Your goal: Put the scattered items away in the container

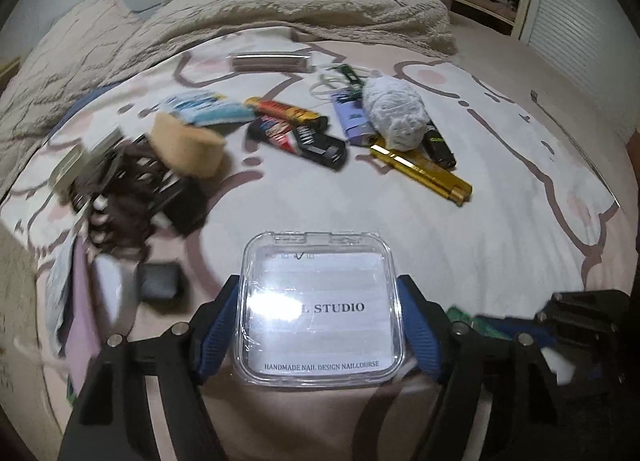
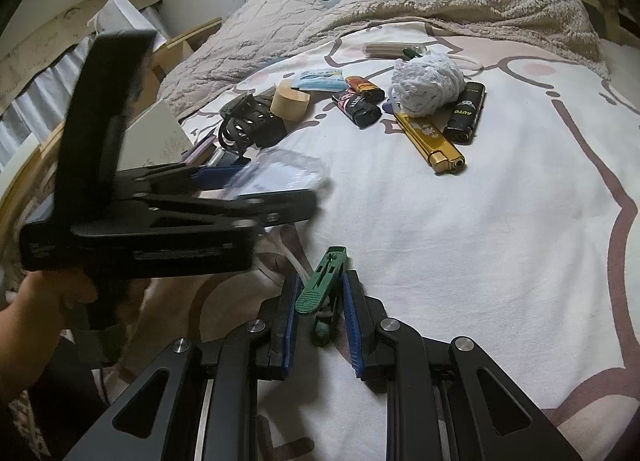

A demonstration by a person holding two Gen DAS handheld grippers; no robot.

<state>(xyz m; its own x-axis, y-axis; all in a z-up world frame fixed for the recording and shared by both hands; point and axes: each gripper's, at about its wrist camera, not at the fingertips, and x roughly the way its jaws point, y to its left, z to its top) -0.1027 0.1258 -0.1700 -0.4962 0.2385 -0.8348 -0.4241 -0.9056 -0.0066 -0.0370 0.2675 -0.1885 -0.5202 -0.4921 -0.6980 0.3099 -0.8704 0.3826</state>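
Left wrist view: the dark heap [image 1: 132, 185] up and to the left of the left gripper [image 1: 322, 325] is motion-blurred, its parts indistinct. The clear case [image 1: 320, 309] between the fingers hides part of its own label under glare. The right gripper [image 1: 576, 325], far right, is smeared and cut by the edge.

Right wrist view: the clear case [image 2: 280, 175] is a pale blur. The green clip [image 2: 322, 281] hides a small dark piece beneath it, too small to identify.
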